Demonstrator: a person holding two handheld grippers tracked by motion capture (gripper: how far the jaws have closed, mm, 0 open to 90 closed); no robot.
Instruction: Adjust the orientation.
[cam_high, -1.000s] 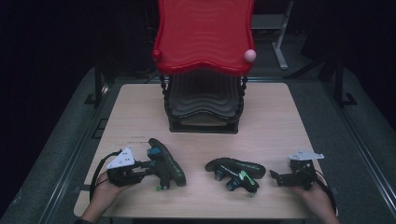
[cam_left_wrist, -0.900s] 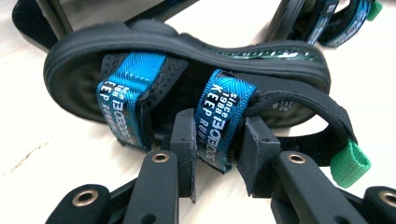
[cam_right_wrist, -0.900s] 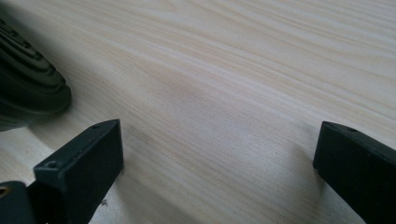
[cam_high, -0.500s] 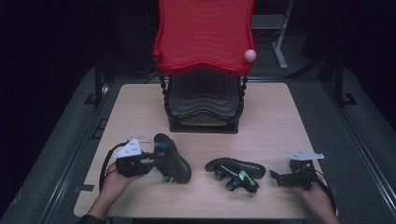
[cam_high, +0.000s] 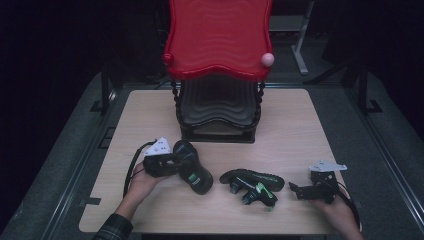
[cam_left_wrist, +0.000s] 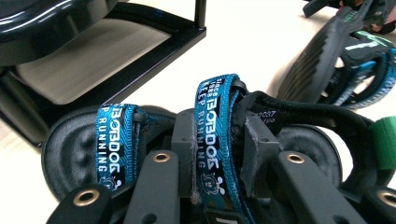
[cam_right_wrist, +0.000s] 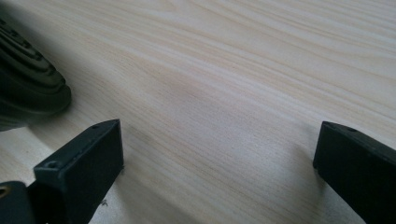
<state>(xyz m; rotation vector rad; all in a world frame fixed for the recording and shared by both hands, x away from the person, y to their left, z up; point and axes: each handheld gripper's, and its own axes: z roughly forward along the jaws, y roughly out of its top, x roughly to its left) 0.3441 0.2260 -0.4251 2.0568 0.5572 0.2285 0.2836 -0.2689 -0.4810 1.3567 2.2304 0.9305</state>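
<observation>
My left gripper (cam_high: 171, 163) is shut on a black sandal (cam_high: 196, 174) with blue printed straps, front left of the table. In the left gripper view the jaws (cam_left_wrist: 219, 154) clamp the sandal's middle strap piece (cam_left_wrist: 217, 126). A second black sandal (cam_high: 252, 183) with green and blue straps lies on its side at front centre, and it appears as the sandal (cam_left_wrist: 336, 60) at the upper right of the left gripper view. My right gripper (cam_high: 296, 189) rests on the table to its right, open, with bare wood between its jaws (cam_right_wrist: 219, 149); that sandal's sole (cam_right_wrist: 28, 88) is at the left edge.
A black shoe rack (cam_high: 218, 116) with a red wavy top (cam_high: 220, 40) stands at the back centre of the wooden table (cam_high: 300, 130). Its lower shelf and frame (cam_left_wrist: 93, 60) are close ahead of the held sandal. Dark floor surrounds the table.
My left hand has carried the sandal to the right and farther from the front edge, toward the rack. The right gripper and the second sandal have stayed put.
</observation>
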